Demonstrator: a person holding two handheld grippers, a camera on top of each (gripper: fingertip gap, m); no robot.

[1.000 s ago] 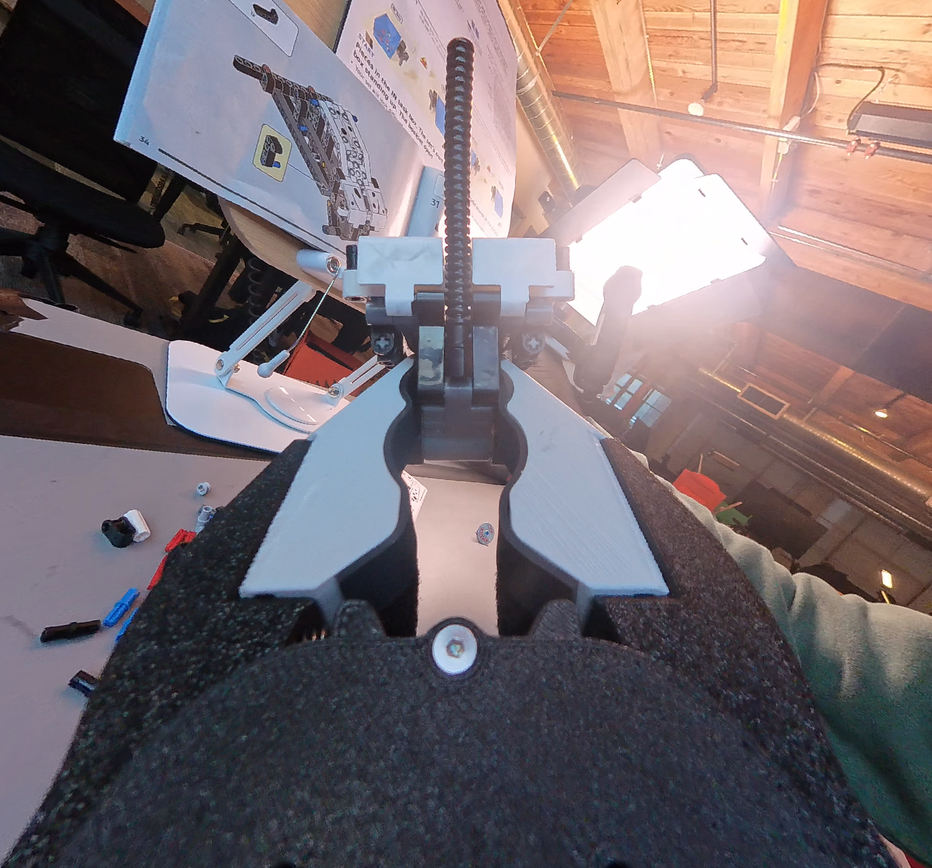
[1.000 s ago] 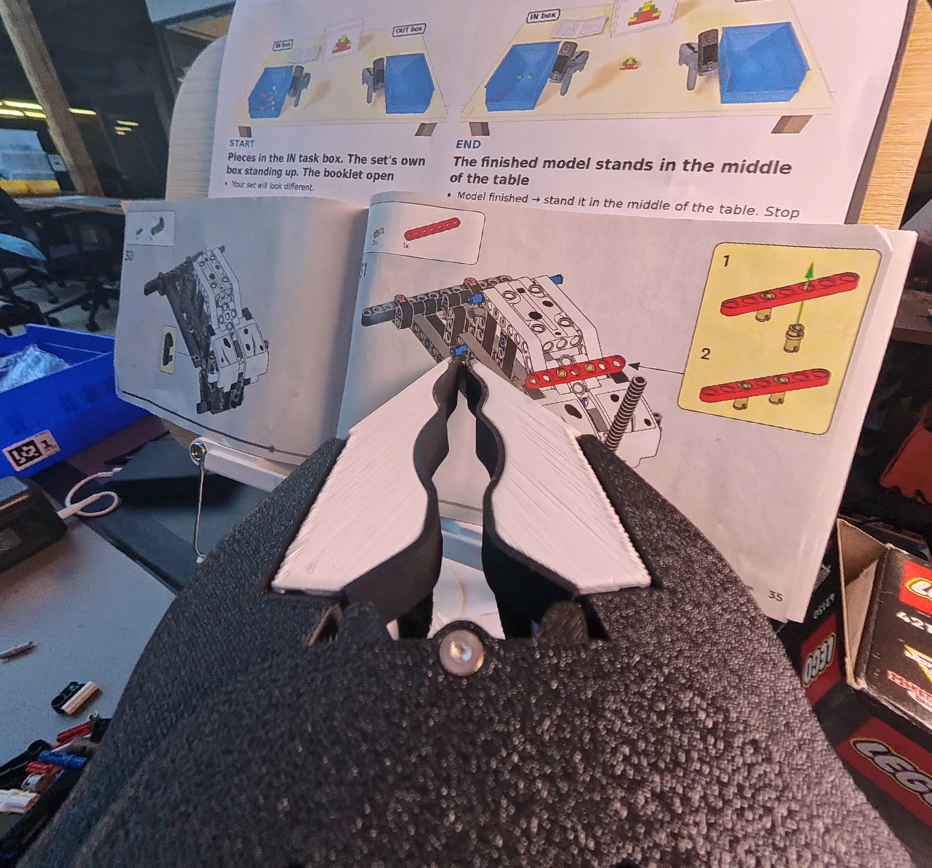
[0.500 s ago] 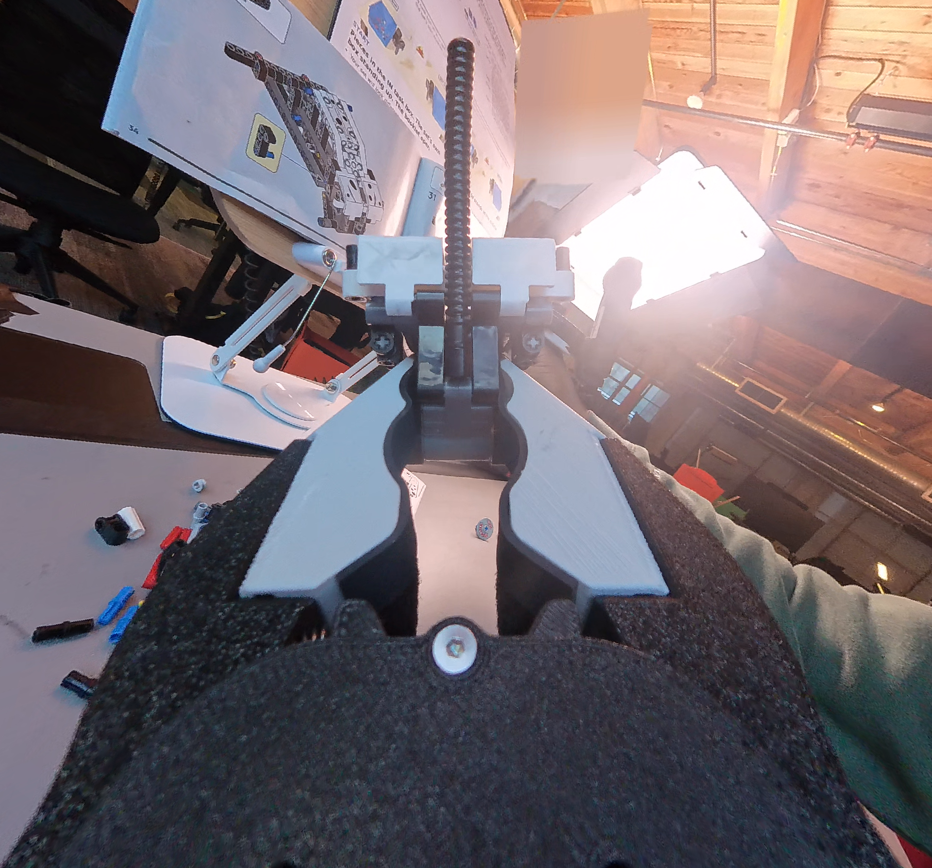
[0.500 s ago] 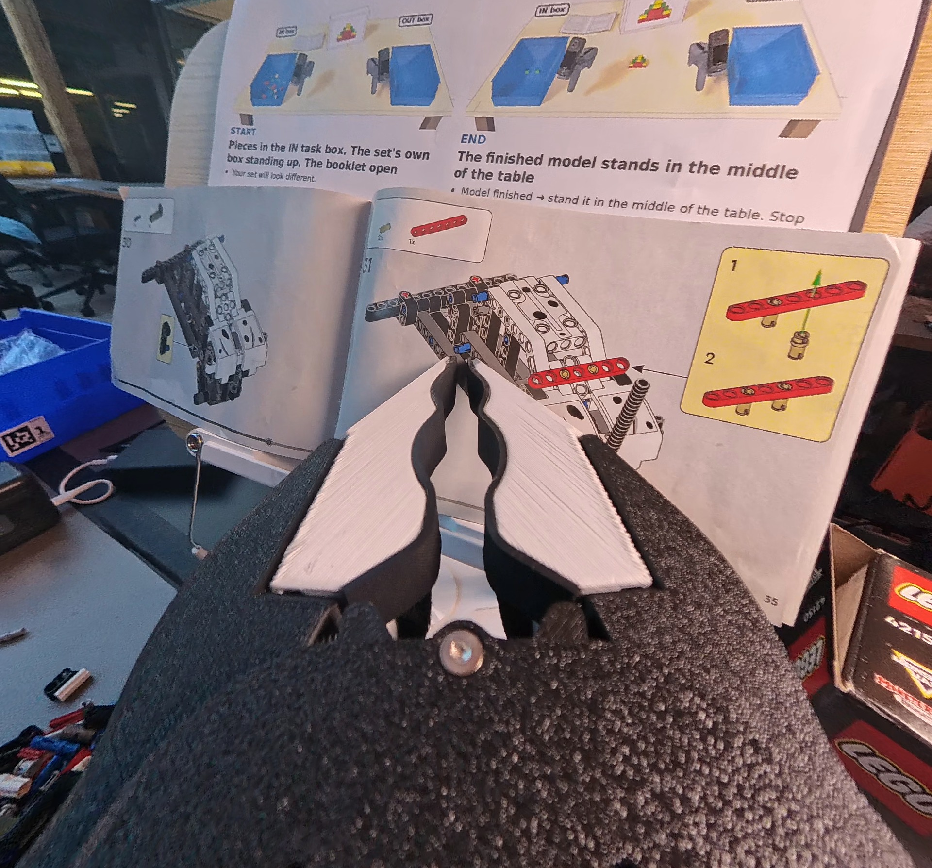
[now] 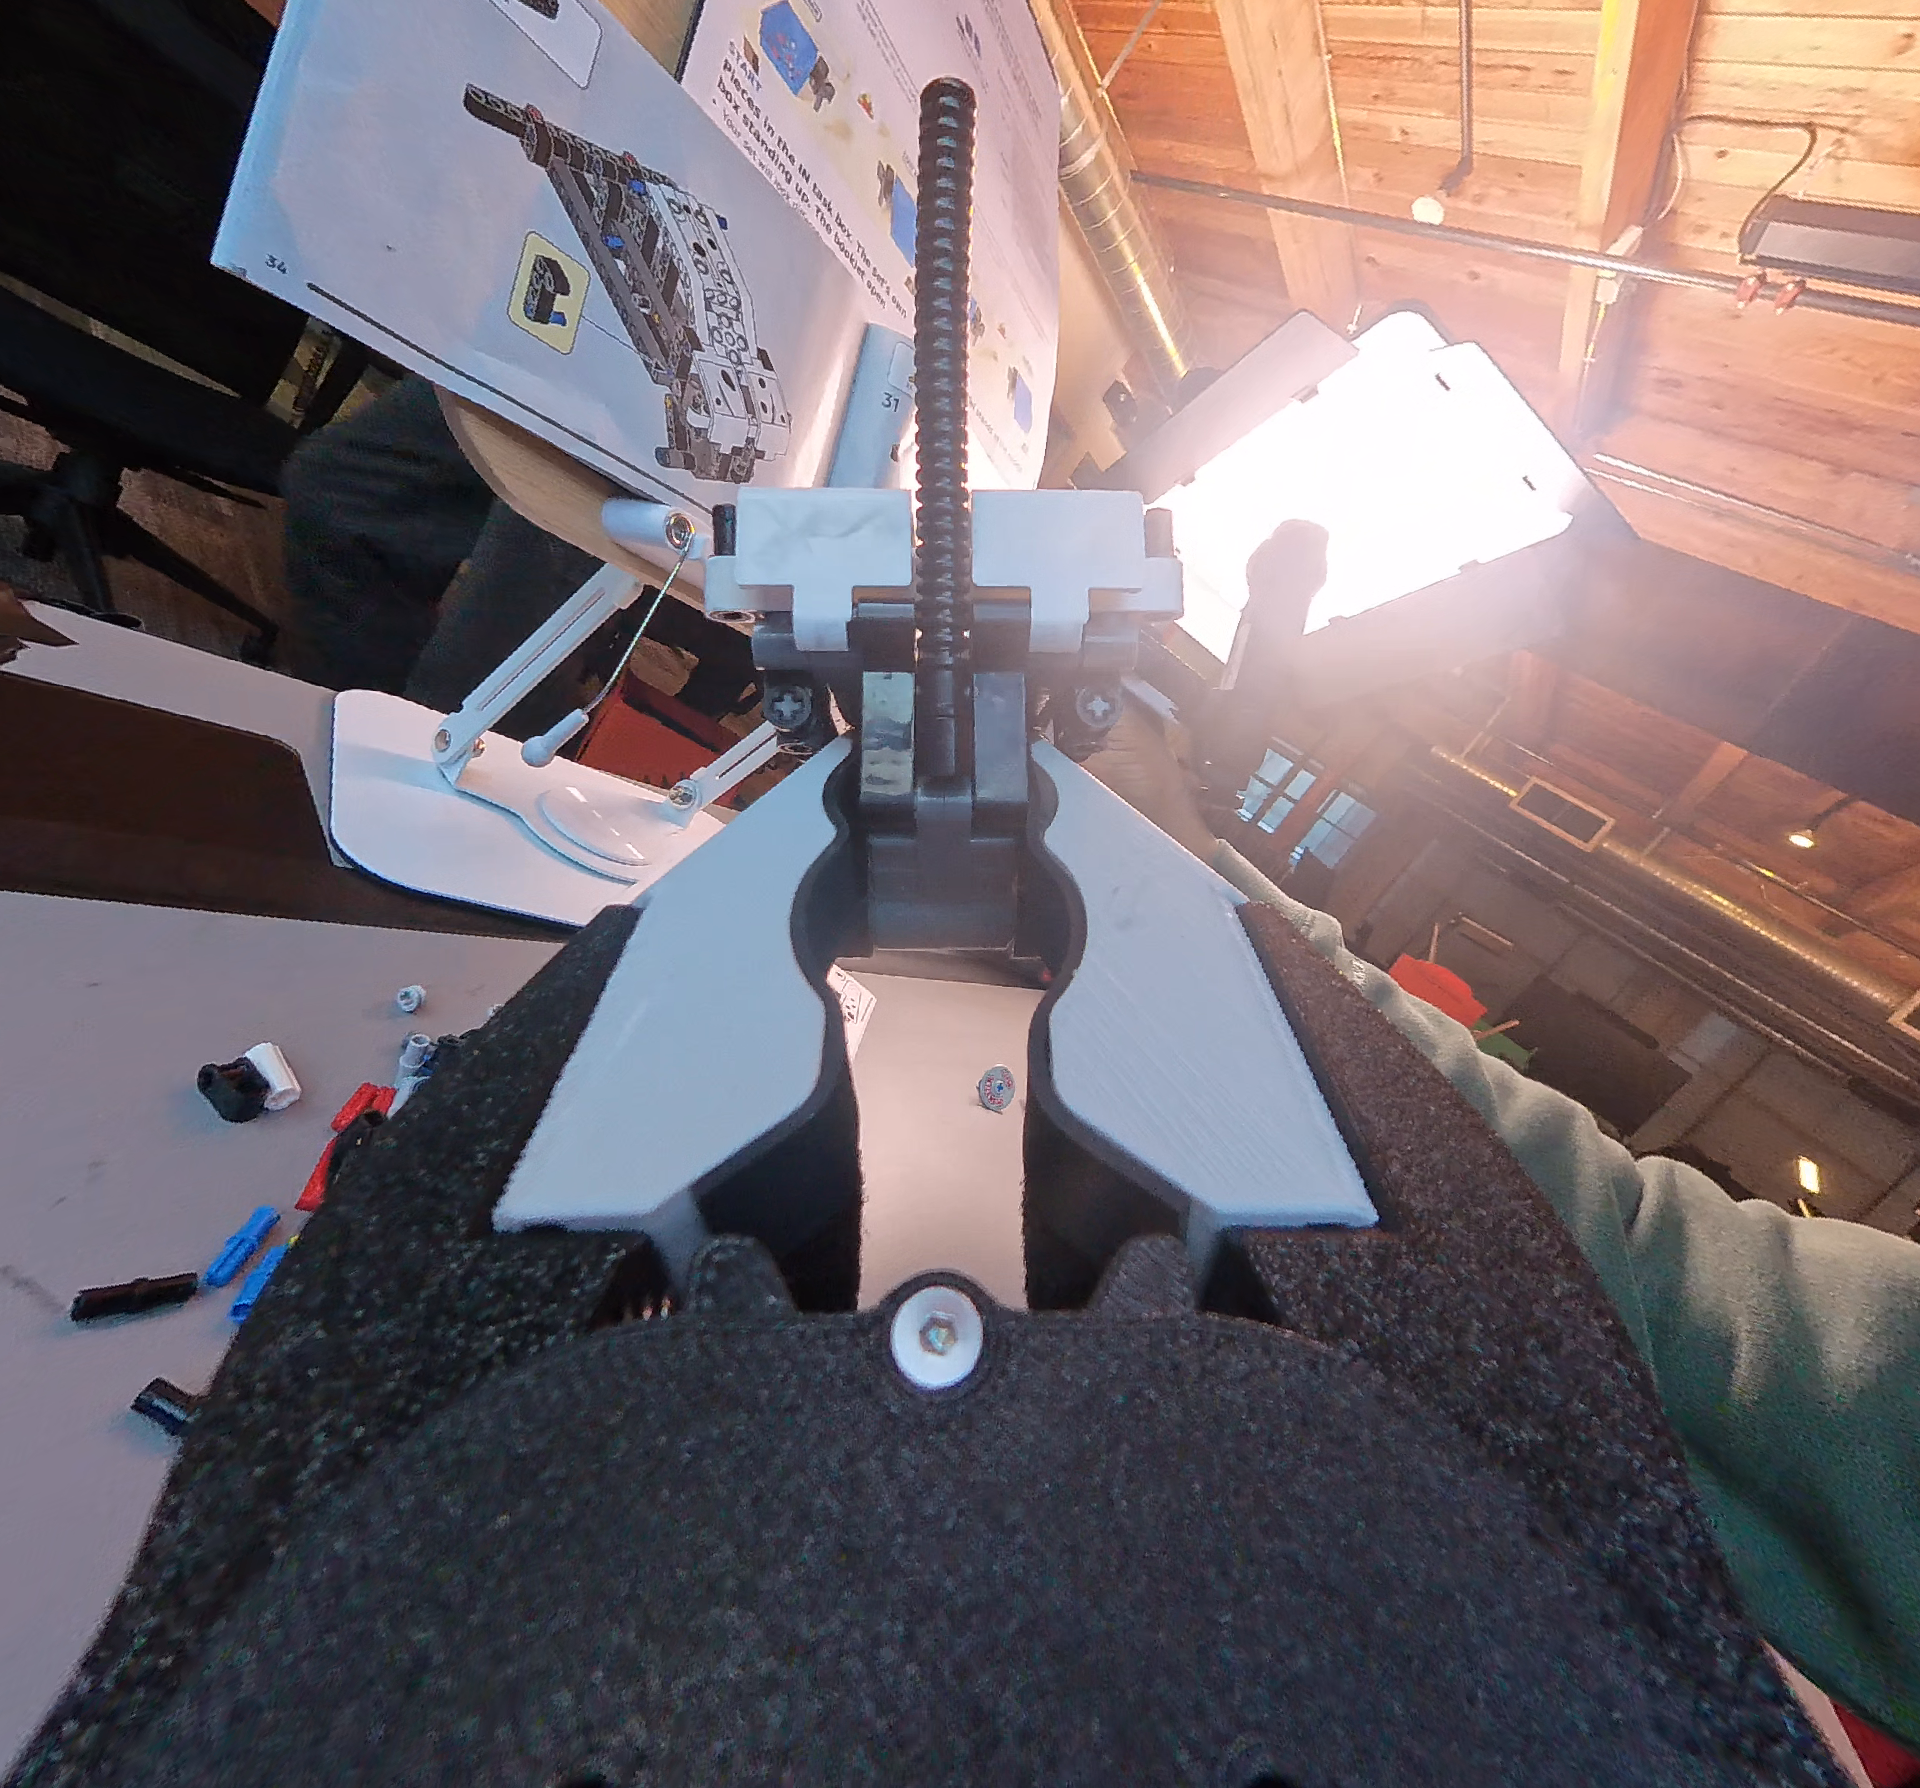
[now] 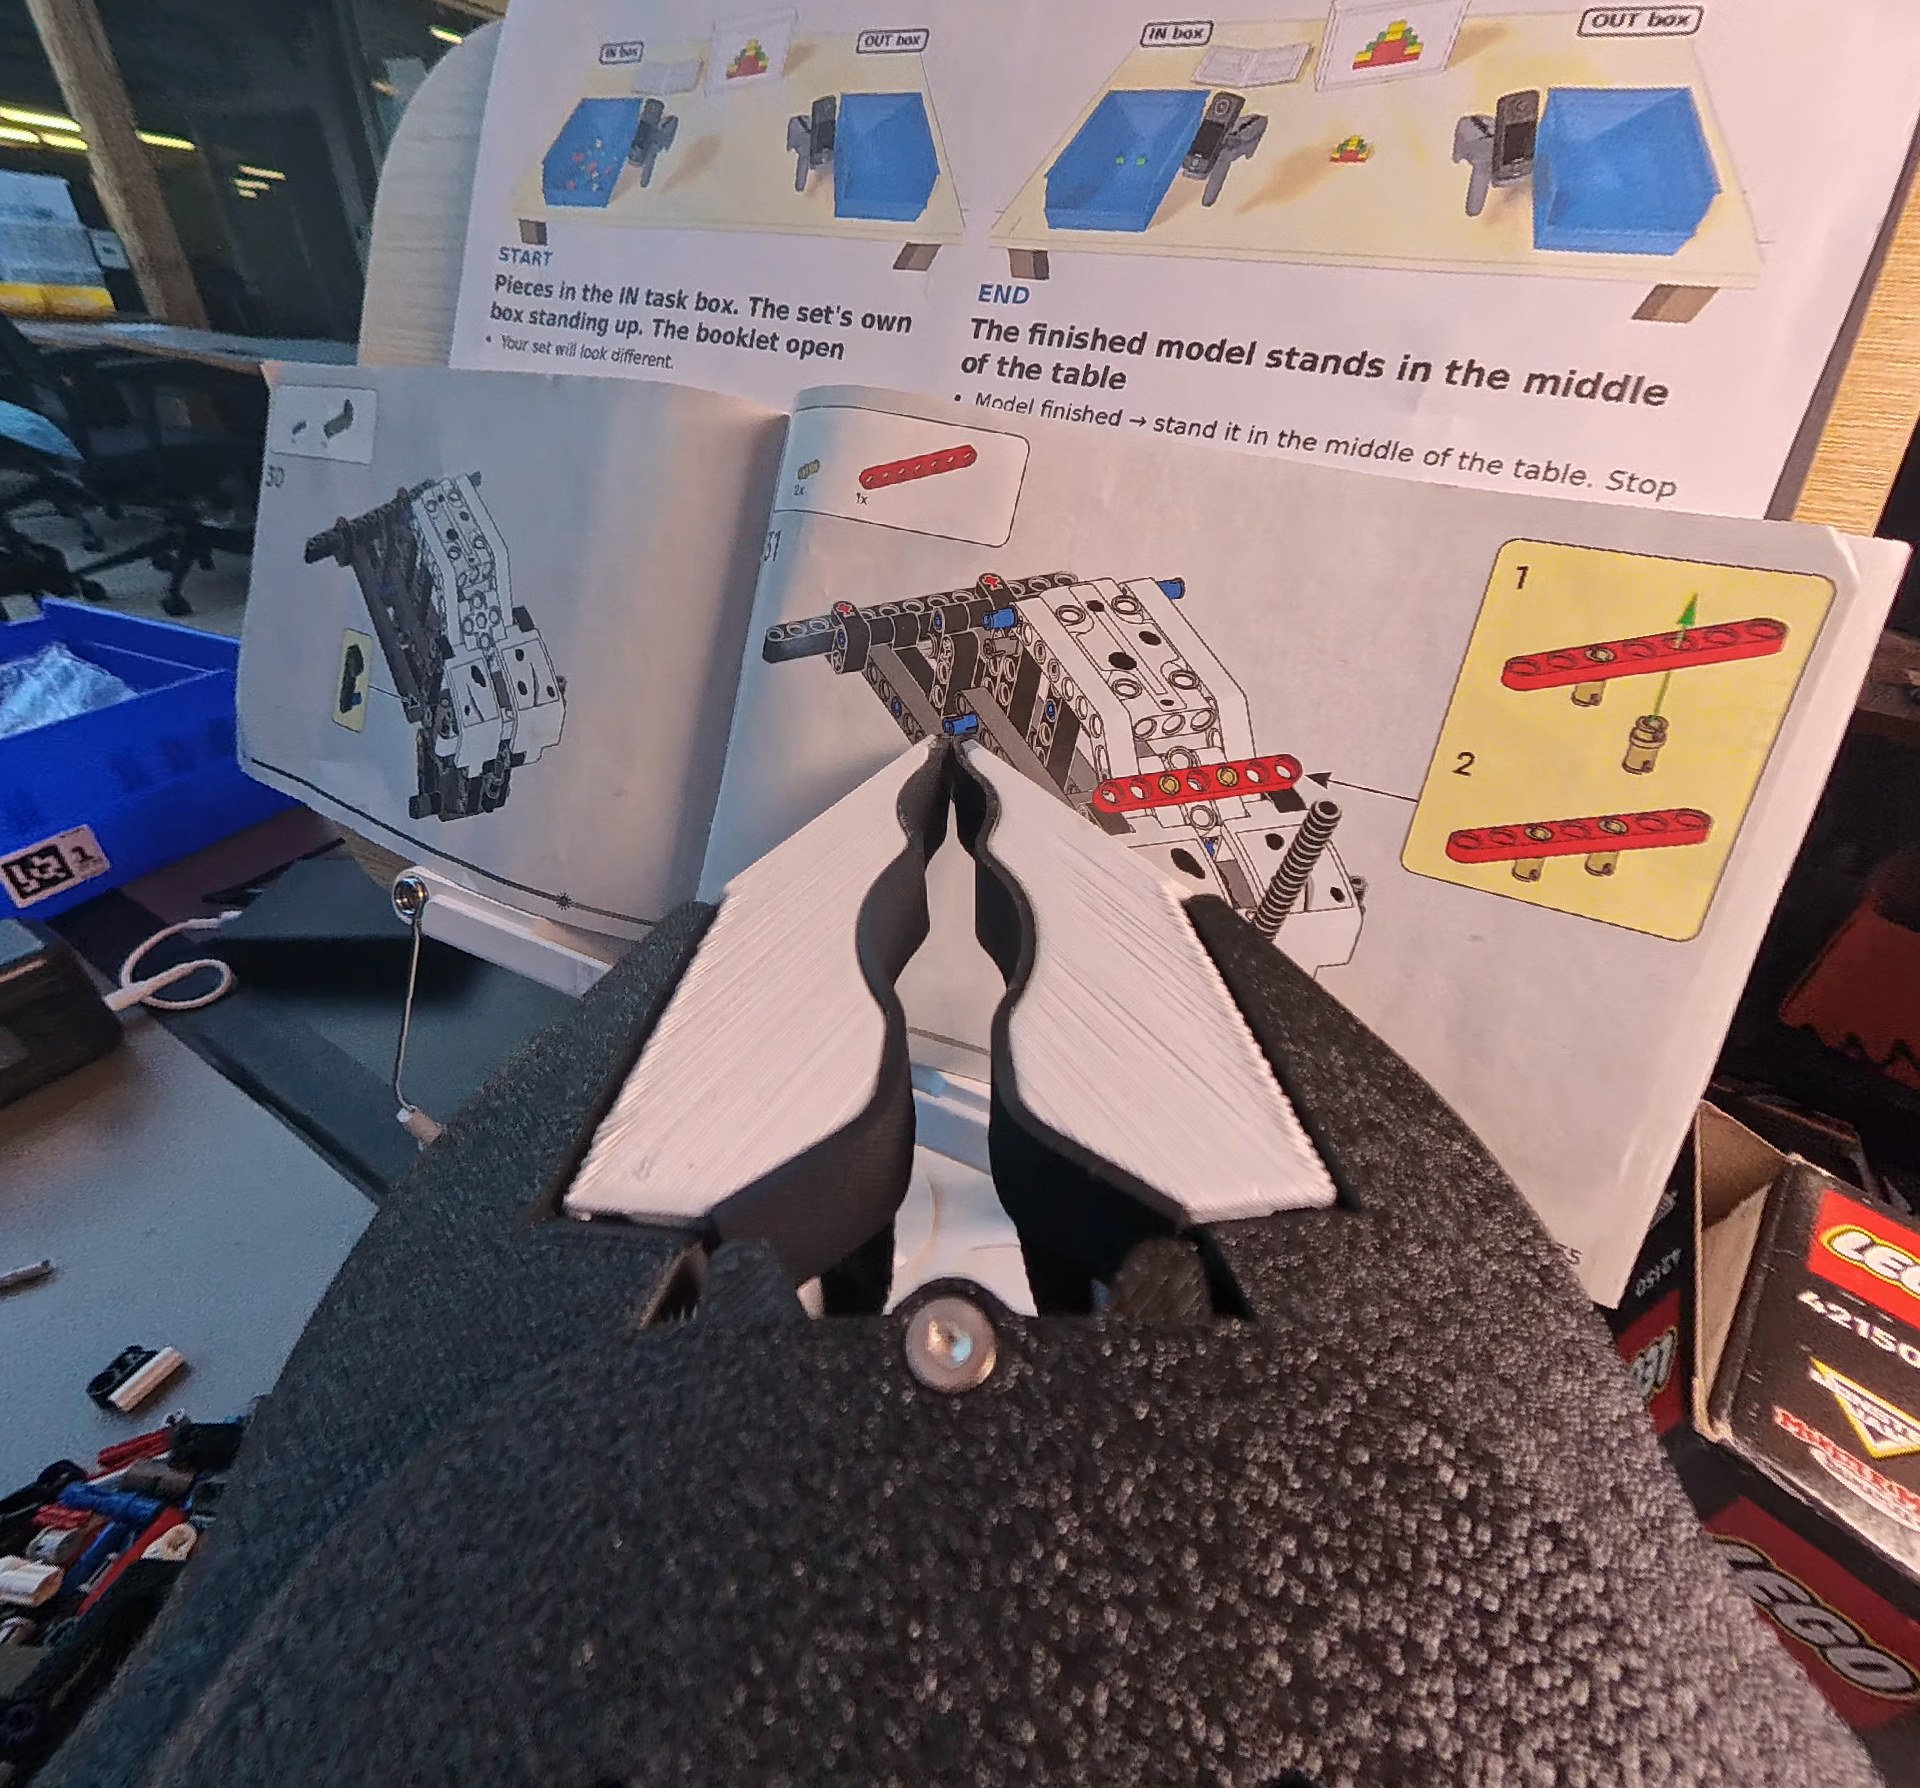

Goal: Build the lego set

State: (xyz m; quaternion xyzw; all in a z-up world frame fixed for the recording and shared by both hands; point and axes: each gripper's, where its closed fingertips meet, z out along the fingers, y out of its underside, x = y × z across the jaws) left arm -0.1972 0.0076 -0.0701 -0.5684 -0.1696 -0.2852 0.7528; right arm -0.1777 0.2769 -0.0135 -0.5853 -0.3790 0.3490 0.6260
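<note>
Pale table [image 5: 125, 1032] with scattered loose pieces [image 5: 249, 1084] (red, blue, black), white booklet stand [image 5: 468, 824] behind

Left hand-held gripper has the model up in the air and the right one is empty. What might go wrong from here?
1. The left hand-held gripper clamps only the grey base of the partly built model; pressing on a part may twist it loose.
2. Its black spring sticks up unsupported and may snag.
3. The loose pieces lie scattered on the table beside the left gripper's body; a sweep may scatter them. The right hand-held gripper is shut and empty.
</note>
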